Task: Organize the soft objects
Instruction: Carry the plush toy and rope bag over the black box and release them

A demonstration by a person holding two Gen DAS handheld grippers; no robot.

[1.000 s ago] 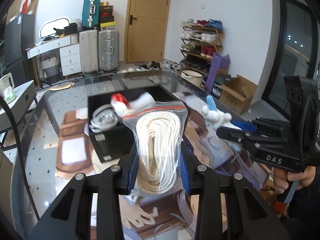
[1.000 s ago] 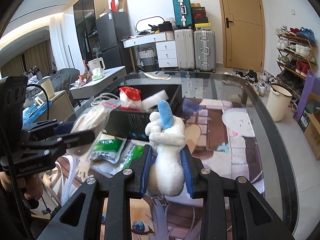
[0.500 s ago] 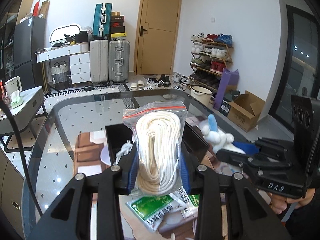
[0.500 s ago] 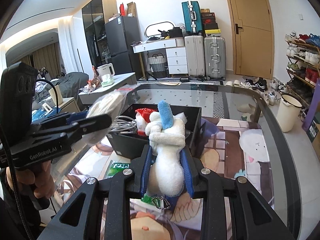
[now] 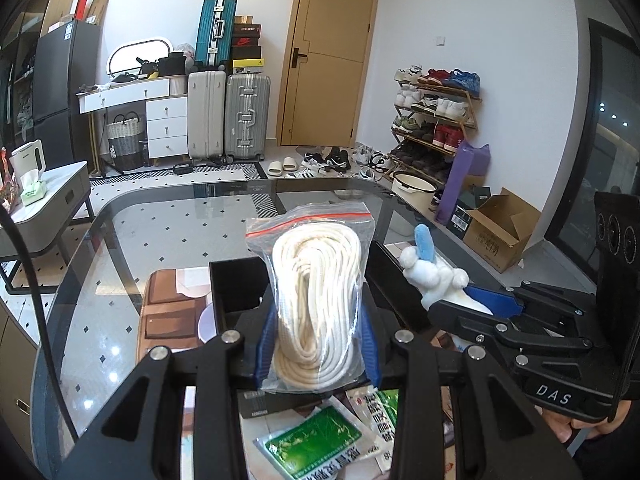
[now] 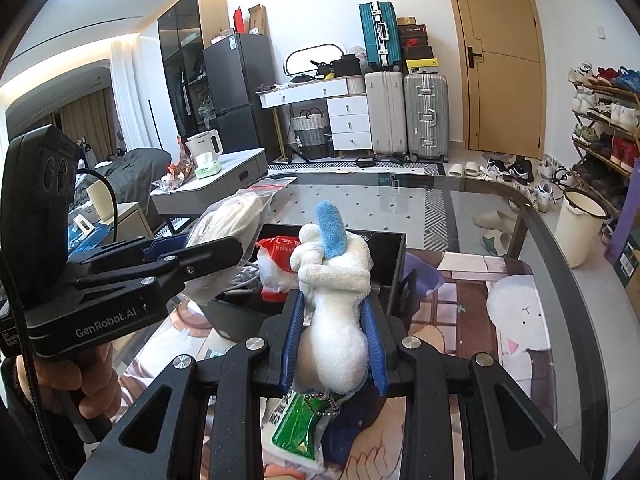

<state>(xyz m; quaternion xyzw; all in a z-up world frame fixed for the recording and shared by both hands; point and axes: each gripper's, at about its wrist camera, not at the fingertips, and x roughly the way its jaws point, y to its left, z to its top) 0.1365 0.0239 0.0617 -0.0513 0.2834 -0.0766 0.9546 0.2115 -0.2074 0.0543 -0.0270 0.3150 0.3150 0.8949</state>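
Observation:
My left gripper (image 5: 316, 344) is shut on a clear zip bag of coiled white rope (image 5: 318, 300), held upright above the table. The right gripper (image 6: 334, 346) is shut on a white plush toy with a blue ear (image 6: 336, 304). Each gripper shows in the other view: the plush toy (image 5: 434, 276) at the right, the rope bag (image 6: 230, 226) at the left. A black open box (image 6: 394, 256) stands ahead on the table, holding a red-and-white packet (image 6: 276, 256) and pale cables. In the left wrist view the black box (image 5: 236, 288) lies just behind the bag.
Green-and-white packets (image 5: 316, 440) lie on the printed mat below both grippers. The glass table's curved edge (image 6: 560, 248) runs along the right. A hand (image 6: 68, 380) grips the left tool's handle. Suitcases, a shoe rack and a cardboard box stand beyond the table.
Both grippers have drawn back and risen a little with their loads; the black box now sits lower and partly hidden behind them, and more green packets show beneath.

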